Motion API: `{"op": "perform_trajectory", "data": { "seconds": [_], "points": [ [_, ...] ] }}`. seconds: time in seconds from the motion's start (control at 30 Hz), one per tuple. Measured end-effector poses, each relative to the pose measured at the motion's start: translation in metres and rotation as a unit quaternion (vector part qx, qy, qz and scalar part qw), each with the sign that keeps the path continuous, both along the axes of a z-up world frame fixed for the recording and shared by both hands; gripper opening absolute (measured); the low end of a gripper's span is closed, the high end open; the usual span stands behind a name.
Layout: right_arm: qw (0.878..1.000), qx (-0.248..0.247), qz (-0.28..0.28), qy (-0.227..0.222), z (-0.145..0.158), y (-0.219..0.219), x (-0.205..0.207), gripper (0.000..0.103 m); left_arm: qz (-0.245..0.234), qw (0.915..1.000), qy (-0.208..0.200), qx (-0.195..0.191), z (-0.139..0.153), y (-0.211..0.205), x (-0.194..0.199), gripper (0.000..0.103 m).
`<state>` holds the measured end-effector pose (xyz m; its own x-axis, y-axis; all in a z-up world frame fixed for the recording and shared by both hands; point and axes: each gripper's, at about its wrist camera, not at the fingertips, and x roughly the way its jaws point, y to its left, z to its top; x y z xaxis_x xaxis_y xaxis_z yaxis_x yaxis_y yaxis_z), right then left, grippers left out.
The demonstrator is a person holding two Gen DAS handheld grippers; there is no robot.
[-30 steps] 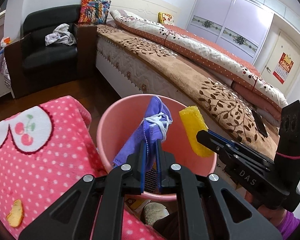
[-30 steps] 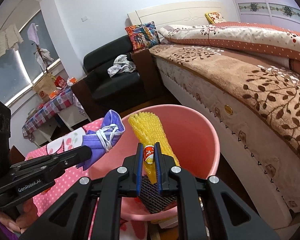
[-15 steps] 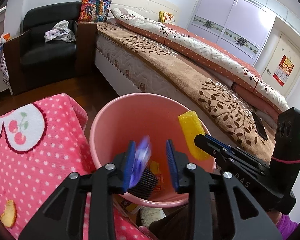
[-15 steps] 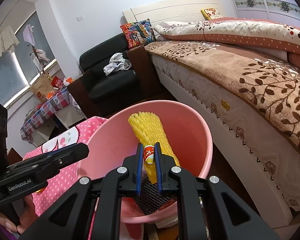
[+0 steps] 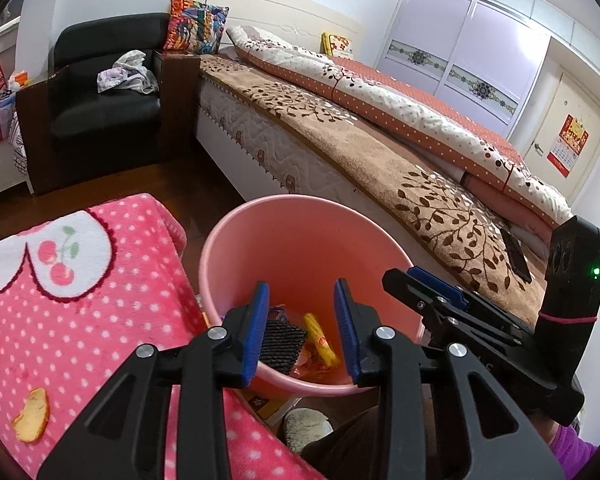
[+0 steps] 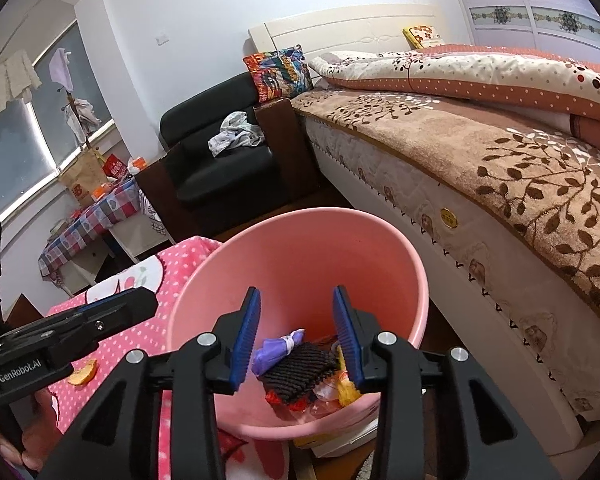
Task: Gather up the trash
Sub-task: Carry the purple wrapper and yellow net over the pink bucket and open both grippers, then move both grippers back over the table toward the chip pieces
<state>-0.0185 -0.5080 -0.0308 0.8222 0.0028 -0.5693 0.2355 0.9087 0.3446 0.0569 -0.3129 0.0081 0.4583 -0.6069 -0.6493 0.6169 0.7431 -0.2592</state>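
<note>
Right wrist: right tool (image 6: 296, 336) opened, yellow net (image 6: 346, 390) dropped

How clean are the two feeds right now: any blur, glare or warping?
Left wrist view: sharp, no motion blur, strong fisheye bending of the bed, dark corners. Right wrist view: equally sharp, the pink bucket evenly lit, grey daylight at the window, no glare; bucket contents partly hidden behind the open right tool.

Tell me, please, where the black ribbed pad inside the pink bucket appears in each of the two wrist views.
Left wrist: black ribbed pad low centre, just right of the left finger, on the bucket floor.
Right wrist: black ribbed pad low centre, between the open fingers, beside a purple mask.
Shared landmark: the pink bucket.
</note>
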Motion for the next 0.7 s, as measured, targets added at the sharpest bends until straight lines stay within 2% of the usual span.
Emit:
{"op": "perform_trajectory", "data": {
  "seconds": [0.4,0.7],
  "points": [
    [0.999,-0.002,0.036,-0.01,0.018,0.04,-0.009,0.039,0.05,0.9986,-0.017,-0.008,0.016,0.044,-0.012,0.034],
    [0.996,-0.012,0.087,-0.01,0.029,0.097,-0.012,0.04,0.099,0.9948,-0.026,-0.003,0.018,0.101,-0.02,0.034]
  ]
}}
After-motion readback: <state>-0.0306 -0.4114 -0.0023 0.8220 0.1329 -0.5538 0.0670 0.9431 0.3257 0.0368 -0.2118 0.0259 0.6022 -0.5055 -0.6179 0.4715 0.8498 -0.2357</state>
